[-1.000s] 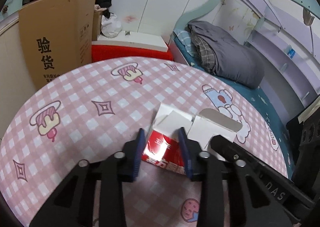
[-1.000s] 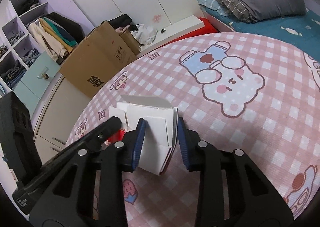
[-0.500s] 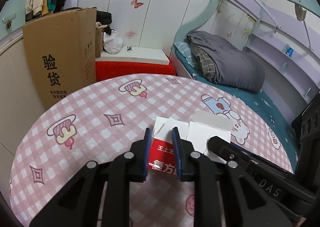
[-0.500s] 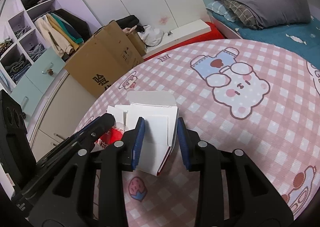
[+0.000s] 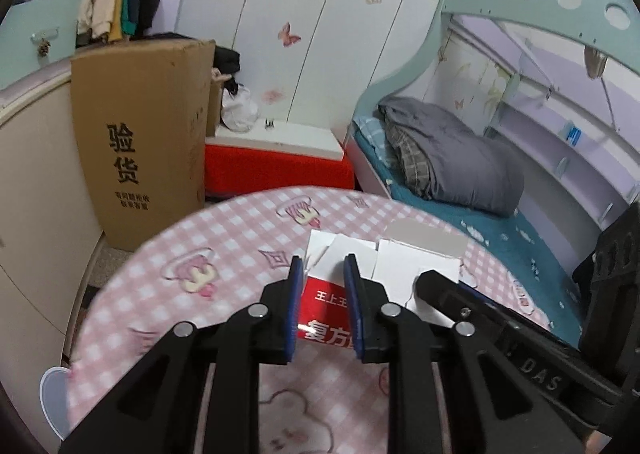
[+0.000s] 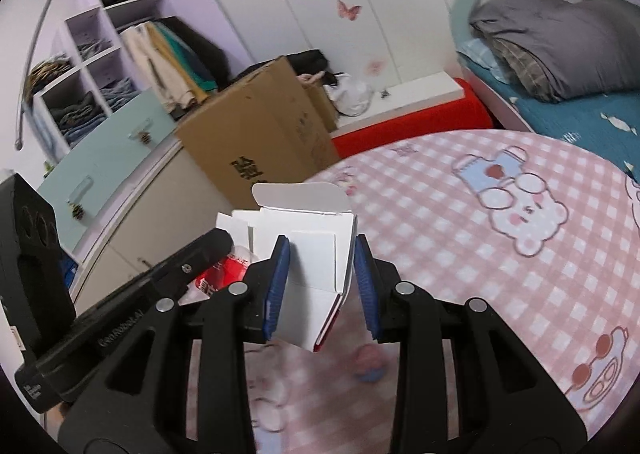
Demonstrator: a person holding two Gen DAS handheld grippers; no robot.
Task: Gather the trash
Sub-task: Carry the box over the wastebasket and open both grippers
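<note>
A: Which step is this?

B: The pick-up, I judge. 2 hand-held grippers share 1 opened carton. The left hand-held gripper [image 5: 320, 286] has its blue pads pressed on the red printed end of the carton [image 5: 326, 300], jaws drawn in narrow.

A: And the right one?

B: The right hand-held gripper [image 6: 318, 274] stands a little wider and clamps the white flapped end [image 6: 308, 254]. The carton seems to hang just above the near part of the pink checked bench [image 6: 480, 254], though I cannot tell for certain.

A: What does the next move call for?

B: Somewhere to drop it. No bin shows. The tall cardboard box [image 5: 140, 150] stands on the floor beyond the bench's far left edge. Both grips must hold together, or the thin card may twist or tear.
</note>
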